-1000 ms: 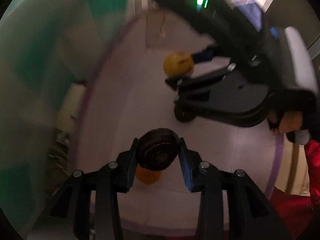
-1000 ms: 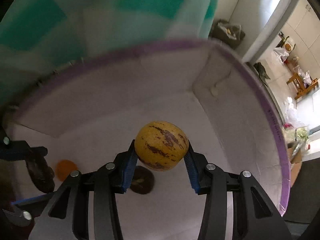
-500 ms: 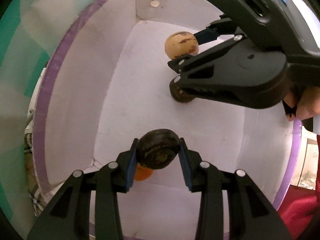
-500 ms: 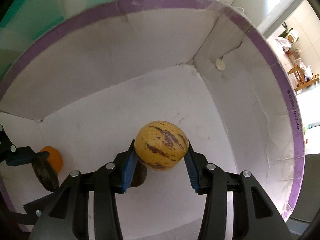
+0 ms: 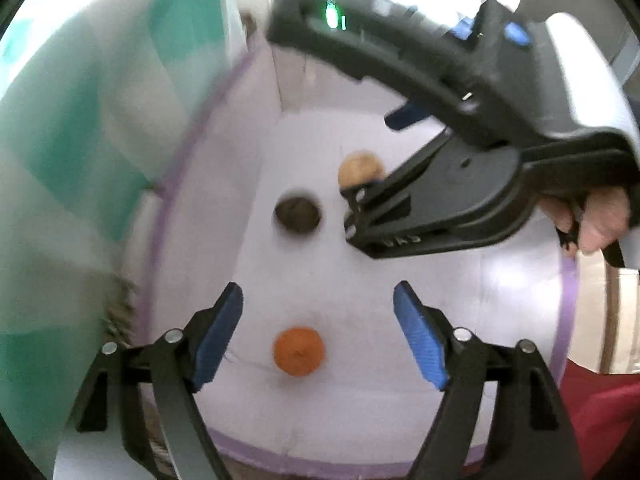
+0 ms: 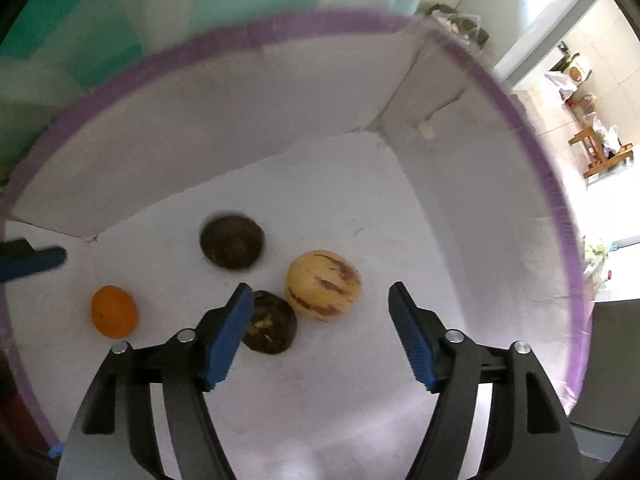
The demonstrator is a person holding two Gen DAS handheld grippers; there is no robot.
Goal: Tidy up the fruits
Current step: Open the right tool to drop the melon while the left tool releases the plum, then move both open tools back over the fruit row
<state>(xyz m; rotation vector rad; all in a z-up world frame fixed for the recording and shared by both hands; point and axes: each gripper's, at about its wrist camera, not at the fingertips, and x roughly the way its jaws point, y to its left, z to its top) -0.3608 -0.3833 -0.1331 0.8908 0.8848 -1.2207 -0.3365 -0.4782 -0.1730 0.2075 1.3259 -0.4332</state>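
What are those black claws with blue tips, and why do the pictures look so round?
They are grippers, tongs a person squeezes by hand. Each carries a wide-eyed camera that bends the picture round. One picture looks along the left gripper, the other along the right gripper. Both have just been opening and hold nothing. Below is a white box with a purple rim. In it lie an orange, a yellow striped fruit and two dark brown fruits. The left picture also shows the person's hand squeezing the right gripper.

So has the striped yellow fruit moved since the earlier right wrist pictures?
Yes. The striped yellow fruit has dropped from between the right gripper pads, whose jaws have just opened, onto the box floor beside a dark fruit.
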